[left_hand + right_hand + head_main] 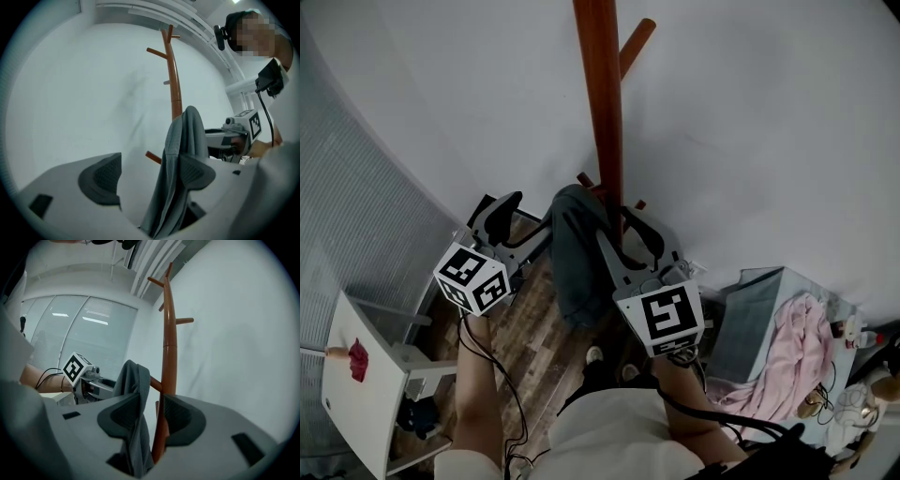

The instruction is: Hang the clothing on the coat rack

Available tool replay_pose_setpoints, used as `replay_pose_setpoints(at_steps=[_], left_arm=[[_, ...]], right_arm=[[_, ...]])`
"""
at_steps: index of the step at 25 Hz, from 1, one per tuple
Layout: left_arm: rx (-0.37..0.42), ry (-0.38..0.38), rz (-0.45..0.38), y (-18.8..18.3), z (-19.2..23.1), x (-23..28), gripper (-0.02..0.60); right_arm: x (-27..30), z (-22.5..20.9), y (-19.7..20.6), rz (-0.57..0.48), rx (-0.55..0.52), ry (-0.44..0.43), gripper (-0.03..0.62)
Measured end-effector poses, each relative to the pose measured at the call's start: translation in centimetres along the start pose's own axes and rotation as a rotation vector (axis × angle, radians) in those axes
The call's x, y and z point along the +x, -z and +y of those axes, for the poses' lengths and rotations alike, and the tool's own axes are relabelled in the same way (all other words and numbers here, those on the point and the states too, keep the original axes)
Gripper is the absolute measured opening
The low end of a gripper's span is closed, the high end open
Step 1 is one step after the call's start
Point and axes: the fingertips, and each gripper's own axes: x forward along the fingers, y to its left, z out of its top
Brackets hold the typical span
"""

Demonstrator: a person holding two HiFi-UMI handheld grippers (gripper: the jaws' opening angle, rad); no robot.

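Observation:
A dark grey garment [574,251] hangs draped over a low peg of the brown wooden coat rack [601,103], which stands against the white wall. My left gripper [525,227] is at the garment's left side, jaws wide open. In the left gripper view the garment [183,140] hangs between the pads and rests against the right pad [197,172]; the rack [175,89] rises behind. My right gripper [630,236] is at the garment's right side, by the pole. In the right gripper view the garment [133,394] and the rack [168,357] show between parted pads, so my right gripper [152,417] is open.
A white side table [342,398] with a small red thing [358,359] stands at the lower left. A grey box [752,323] with pink cloth [787,352] sits at the right. Wood floor [525,323] lies below, and a glass wall with blinds [347,225] curves along the left.

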Motion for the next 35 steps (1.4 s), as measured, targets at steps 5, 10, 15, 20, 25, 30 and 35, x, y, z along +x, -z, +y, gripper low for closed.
replay_pose_setpoints(at_steps=[5, 10, 15, 20, 25, 30, 35], left_arm=[[0.014, -0.035, -0.001, -0.3, 0.2, -0.8, 0.371], [0.003, -0.077, -0.036, -1.2, 0.3, -2.2, 0.373], [0.033, -0.138, -0.095, -3.2, -0.4, -3.6, 0.372], [0.164, -0.239, -0.204, -6.6, -2.2, -5.6, 0.367], [0.234, -0.423, -0.305, -9.0, -3.3, -8.1, 0.067], [0.192, -0.495, -0.361, -10.4, -4.5, -9.5, 0.012], [0.191, -0.506, -0.357, -10.4, -5.0, -9.6, 0.011]], right_arm=[[-0.3, 0.1, -0.3, -0.002, -0.005, -0.019, 0.181], [-0.7, 0.0, -1.1, -0.030, -0.003, -0.033, 0.183], [-1.4, -0.2, -2.6, -0.101, 0.008, -0.041, 0.181], [-2.4, 0.5, -4.5, -0.197, 0.011, -0.088, 0.040], [-3.3, 1.1, -7.3, -0.325, 0.021, -0.100, 0.021], [-4.0, 1.1, -8.5, -0.353, 0.027, -0.100, 0.020], [-4.0, 1.2, -8.8, -0.360, 0.011, -0.098, 0.018]])
